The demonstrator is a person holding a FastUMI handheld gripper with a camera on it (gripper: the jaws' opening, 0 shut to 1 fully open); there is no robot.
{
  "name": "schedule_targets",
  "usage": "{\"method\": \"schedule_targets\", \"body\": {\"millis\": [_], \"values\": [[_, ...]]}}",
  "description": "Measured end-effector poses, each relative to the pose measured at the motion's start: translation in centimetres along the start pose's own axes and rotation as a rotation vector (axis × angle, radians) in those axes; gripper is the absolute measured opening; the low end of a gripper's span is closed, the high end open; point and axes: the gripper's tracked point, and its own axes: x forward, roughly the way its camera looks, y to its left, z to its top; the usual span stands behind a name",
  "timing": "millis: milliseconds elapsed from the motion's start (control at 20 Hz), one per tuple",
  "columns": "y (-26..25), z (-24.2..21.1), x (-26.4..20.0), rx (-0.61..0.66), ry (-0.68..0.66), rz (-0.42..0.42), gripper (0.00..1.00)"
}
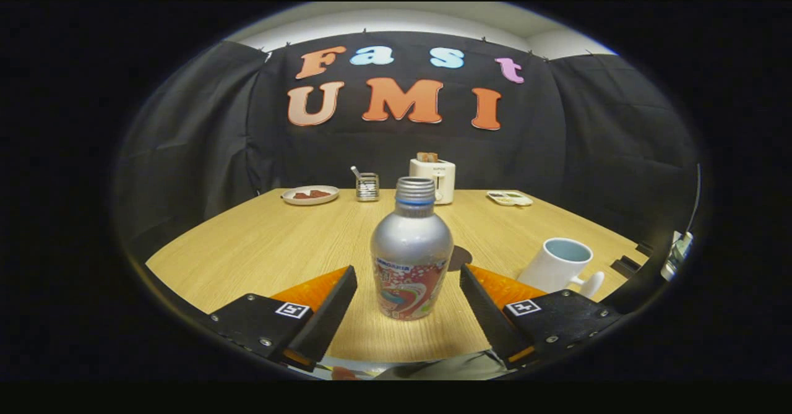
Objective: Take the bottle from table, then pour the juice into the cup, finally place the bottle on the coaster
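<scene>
Two fingers of the gripper (408,306) stand spread wide, released, touching nothing. Between them, centred in the gap with clearance on either side, stands the silver bottle (411,253), upright, long axis vertical, cap on. Judgement: a straight squeeze on the body suffices. White cup (557,265) sits beyond the right finger, on the wooden table (266,241).

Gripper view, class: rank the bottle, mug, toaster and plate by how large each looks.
1. bottle, nearest, standing between the open fingers of the gripper
2. mug
3. toaster and plate: alike, both far; unranked
</scene>
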Motion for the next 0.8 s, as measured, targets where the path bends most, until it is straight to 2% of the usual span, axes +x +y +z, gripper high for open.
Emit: {"method": "schedule_targets", "body": {"millis": [250,800], "values": [[0.2,-2.0,1.5,-0.005,0.043,0.005,0.99],[0.1,-3.4,3.8,-0.026,0.046,-0.011,0.98]]}}
